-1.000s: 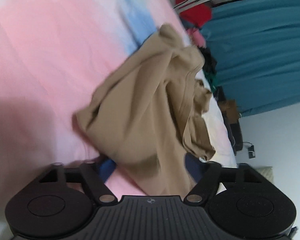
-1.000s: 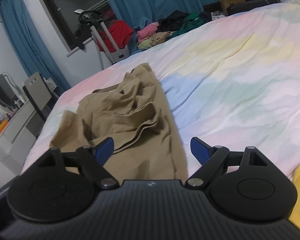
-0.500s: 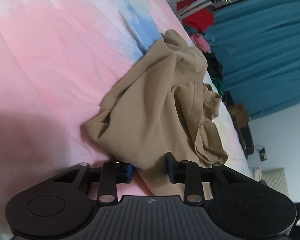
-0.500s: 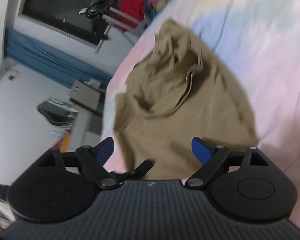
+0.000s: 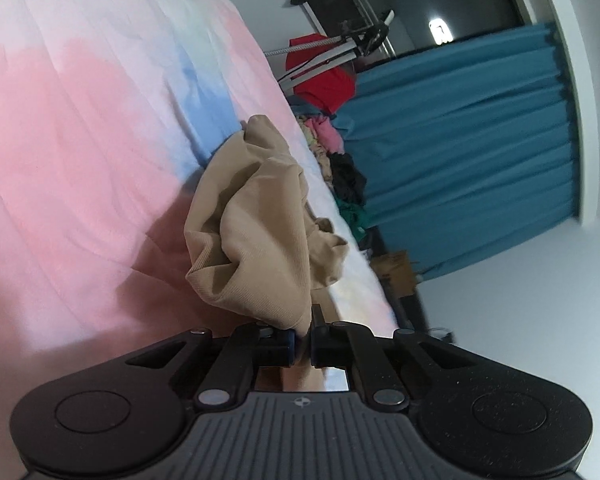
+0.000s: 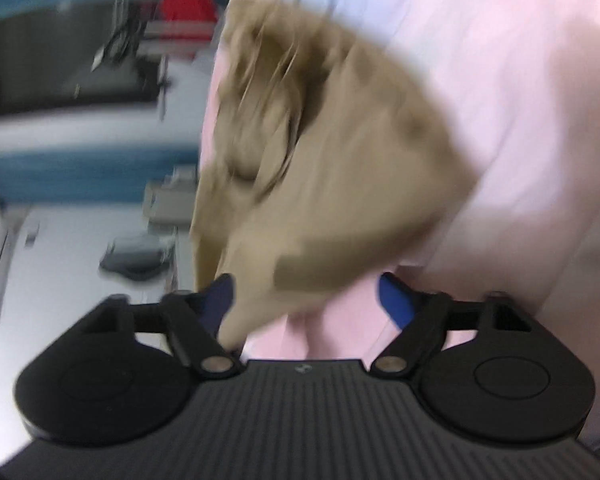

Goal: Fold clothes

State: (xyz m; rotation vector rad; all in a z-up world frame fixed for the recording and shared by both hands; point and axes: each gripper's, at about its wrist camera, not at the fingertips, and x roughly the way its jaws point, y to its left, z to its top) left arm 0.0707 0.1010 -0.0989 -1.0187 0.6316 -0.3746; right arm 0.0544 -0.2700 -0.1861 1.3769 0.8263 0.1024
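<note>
Crumpled tan ribbed-knit garment (image 5: 256,232) lies bunched on the bed, on the pink part of a pastel tie-dye bedsheet (image 5: 80,120), near the bed's edge; no flat panel, sleeve or hem can be made out, only a heap of folds. Left tool (image 5: 302,338): jaws drawn together, pinching the near edge of the tan fabric, which rises from the pads in a gathered peak. Right tool (image 6: 306,294): jaws apart and closing; a corner of the same garment (image 6: 320,168) hangs down between the blue pads, against the left-hand one, with pink sheet showing in the gap beside the right-hand one, so not yet clamped. The right wrist view is heavily motion-blurred; fine contact cannot be told. Progress, as judged: very early. One edge is secured, the second grasp is in hand, and no fold has been made. Remaining: take the second corner, lift and spread the garment flat on the sheet, then make the folds. Surroundings: a red cloth (image 5: 324,80) draped on a metal stand, a loose pile of mixed clothes (image 5: 340,160) beyond the far bed edge, teal curtains (image 5: 460,140) behind it.
</note>
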